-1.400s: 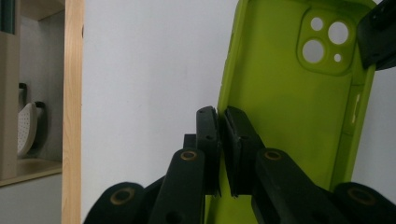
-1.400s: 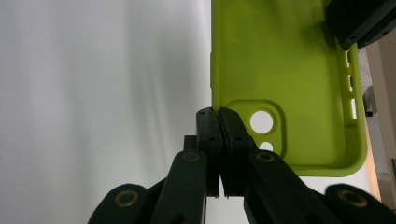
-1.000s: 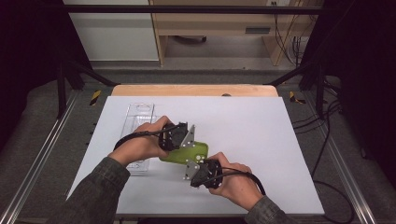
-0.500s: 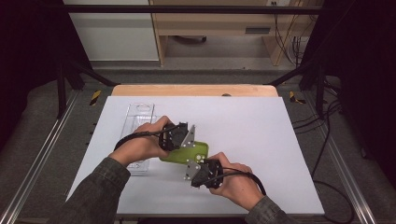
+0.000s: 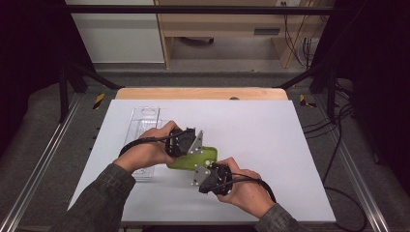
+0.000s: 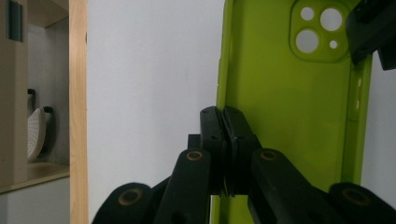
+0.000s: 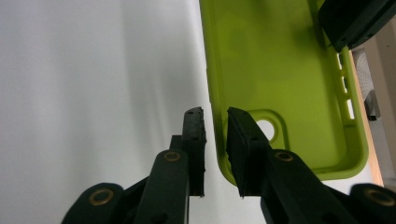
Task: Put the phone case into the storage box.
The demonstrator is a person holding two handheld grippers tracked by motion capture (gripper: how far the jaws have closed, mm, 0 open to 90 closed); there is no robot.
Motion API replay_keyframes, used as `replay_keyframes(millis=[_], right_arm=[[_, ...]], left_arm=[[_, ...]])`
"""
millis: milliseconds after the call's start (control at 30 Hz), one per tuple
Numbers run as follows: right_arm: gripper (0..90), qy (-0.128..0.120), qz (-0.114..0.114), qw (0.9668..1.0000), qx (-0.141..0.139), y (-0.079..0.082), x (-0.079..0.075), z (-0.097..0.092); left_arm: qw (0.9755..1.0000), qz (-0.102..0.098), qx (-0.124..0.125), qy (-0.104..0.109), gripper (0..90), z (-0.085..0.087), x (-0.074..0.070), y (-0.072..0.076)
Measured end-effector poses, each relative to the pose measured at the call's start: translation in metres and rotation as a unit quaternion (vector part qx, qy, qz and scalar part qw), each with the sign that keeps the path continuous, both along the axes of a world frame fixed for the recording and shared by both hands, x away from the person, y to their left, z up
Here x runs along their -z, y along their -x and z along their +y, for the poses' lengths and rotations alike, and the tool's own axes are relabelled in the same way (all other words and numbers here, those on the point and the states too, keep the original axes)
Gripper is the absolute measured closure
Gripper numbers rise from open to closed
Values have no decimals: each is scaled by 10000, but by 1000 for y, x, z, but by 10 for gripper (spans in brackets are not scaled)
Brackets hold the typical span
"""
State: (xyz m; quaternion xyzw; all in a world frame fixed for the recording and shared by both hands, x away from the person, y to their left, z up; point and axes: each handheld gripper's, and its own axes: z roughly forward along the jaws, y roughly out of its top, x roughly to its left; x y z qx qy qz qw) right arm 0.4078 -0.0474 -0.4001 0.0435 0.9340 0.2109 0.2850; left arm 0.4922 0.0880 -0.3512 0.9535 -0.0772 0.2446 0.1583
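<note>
- Phone case (image 5: 193, 159) of bright green lies near the middle of the high view, on the white table (image 5: 270, 145), between the two hands.
- We see the left gripper (image 5: 193, 144) at the upper left side of the case, held by the left hand (image 5: 147, 151); a sleeve (image 5: 104, 198) comes in from the lower left of the frame.
- In the left gripper view the jaws are pressed together on the long edge of the case (image 6: 289, 107), with the thin green wall between the two pads. The camera holes of the case are in the upper right of this frame.
- The right gripper (image 5: 202, 176) is at the lower side of the case in the high view, held by the right hand (image 5: 244, 191).
- In the right gripper view its jaws stand a little apart, and the side wall of the case (image 7: 280, 70) goes into the narrow gap between them, near a corner. We cannot tell if the pads touch the wall.
- A clear plastic tray (image 5: 142, 123) lies on the table in the left part of the high view, partly under the left hand.
- A wooden edge (image 5: 200, 93) runs along the far side of the table.
</note>
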Motion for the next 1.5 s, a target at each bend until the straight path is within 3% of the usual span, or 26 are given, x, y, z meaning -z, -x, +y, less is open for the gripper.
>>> replay_keyframes(millis=[233, 400, 533, 700, 967, 1133, 1300, 1400, 1500], right_arm=[[654, -107, -62, 9999, 36, 5, -3, -2], [574, -343, -190, 9992, 116, 8, -8, -9], [431, -537, -170, 9980, 286, 8, -12, -15], [268, -899, -158, 9945, 513, 5, -18, -27], [101, -1387, -114, 9880, 668, -1, -24, -47], [84, -1566, -25, 9840, 848, -7, -24, -63], [89, -1719, 75, 9798, 1021, -15, -20, -81], [90, -1773, 7, 9773, 1159, -17, -15, -89], [107, -2015, 13, 9705, 1325, -19, -9, -97]], left_arm=[[10000, -12, -62, 17, 872, 3, 1, -2], [9999, -52, -162, 26, 872, 6, 2, -3], [9996, -99, -249, 60, 872, 9, 3, -6], [9993, -165, -331, 21, 872, 12, 3, -7], [9986, -269, -433, 136, 872, 16, 1, -8], [9975, -388, -546, 223, 872, 23, 1, -9], [9951, -501, -722, 464, 872, 29, 7, -9], [9937, -506, -791, 615, 872, 32, 11, -8], [9929, -532, -835, 665, 872, 34, 13, -8]])
